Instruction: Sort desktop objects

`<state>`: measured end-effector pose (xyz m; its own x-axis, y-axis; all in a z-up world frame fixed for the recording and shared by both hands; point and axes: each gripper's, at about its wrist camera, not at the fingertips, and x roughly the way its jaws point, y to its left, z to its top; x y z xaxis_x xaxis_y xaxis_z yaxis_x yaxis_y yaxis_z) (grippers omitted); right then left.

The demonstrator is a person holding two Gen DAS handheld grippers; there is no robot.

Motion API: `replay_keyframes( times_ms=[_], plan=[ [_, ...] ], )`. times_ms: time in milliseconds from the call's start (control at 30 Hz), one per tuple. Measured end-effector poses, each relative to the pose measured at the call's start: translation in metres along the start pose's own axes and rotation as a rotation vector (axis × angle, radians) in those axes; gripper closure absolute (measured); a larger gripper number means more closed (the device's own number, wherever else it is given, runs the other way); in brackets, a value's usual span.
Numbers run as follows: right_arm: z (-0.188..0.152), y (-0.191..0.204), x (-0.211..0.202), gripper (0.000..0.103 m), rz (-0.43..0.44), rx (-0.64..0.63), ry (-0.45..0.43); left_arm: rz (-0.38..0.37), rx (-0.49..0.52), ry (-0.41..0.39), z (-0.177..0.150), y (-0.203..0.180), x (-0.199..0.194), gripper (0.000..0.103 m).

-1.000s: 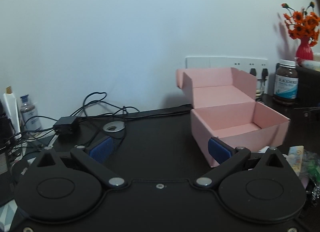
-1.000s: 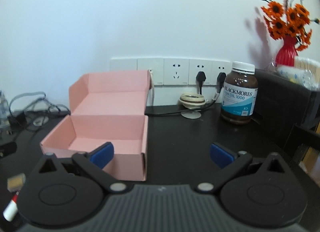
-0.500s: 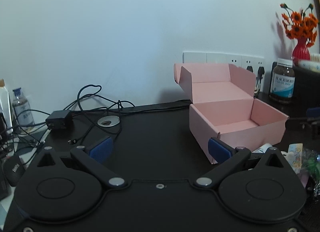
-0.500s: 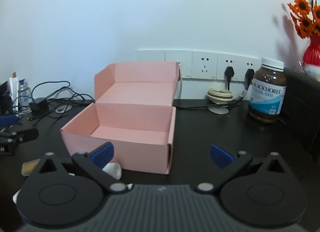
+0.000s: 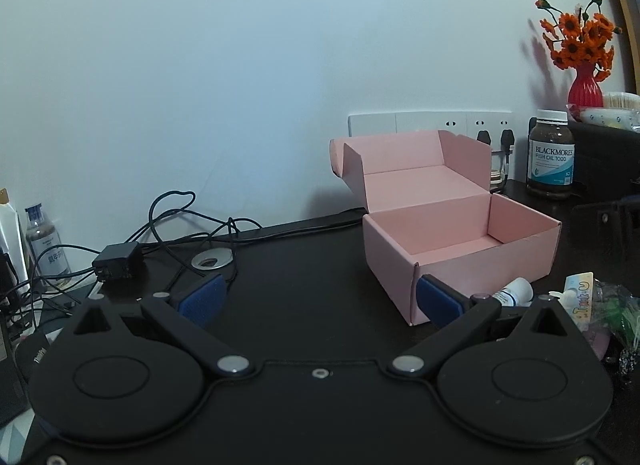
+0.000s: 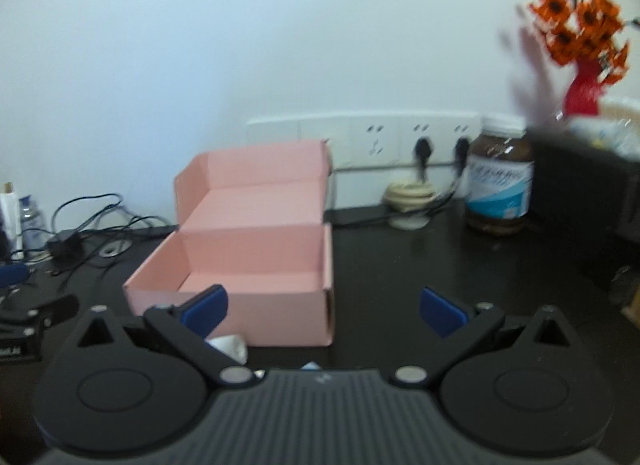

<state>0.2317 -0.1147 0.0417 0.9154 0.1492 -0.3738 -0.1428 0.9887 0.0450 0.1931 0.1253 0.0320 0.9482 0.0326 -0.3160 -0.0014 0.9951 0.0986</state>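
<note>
A white wall with sockets stands behind my black bench [image 5: 304, 273]. The pink box [image 5: 460, 241] sits open near the back edge. My left gripper [image 5: 318, 299] and right gripper [image 6: 323, 307] both have jaws spread and hold nothing. A small white bottle [image 5: 514, 291] lies just beside the box front.

Left gripper [image 5: 318, 299] fingers [image 5: 202, 299] spread wide, empty; open pink box [image 5: 460, 249] ahead on dark desk [image 5: 304, 265], small white bottle [image 5: 514, 291] beside it
</note>
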Motion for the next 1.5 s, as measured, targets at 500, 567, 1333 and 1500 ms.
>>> replay_keyframes(
  times_ms=[500,567,1333,1500],
  plan=[
    [-0.011,-0.009,-0.024,0.001,-0.060,-0.061,-0.116,0.028,-0.097,0.039,0.000,0.020,0.004,0.000],
    [-0.014,-0.013,-0.023,0.001,-0.047,-0.052,-0.123,0.045,-0.089,0.031,0.001,0.018,0.002,0.000],
    [-0.028,-0.044,-0.015,0.001,0.063,0.088,-0.027,-0.066,0.021,0.120,-0.015,0.007,-0.029,0.000],
    [-0.028,-0.050,-0.013,0.001,0.077,0.123,-0.012,-0.099,0.041,0.150,-0.016,0.006,-0.025,0.000]
  ],
)
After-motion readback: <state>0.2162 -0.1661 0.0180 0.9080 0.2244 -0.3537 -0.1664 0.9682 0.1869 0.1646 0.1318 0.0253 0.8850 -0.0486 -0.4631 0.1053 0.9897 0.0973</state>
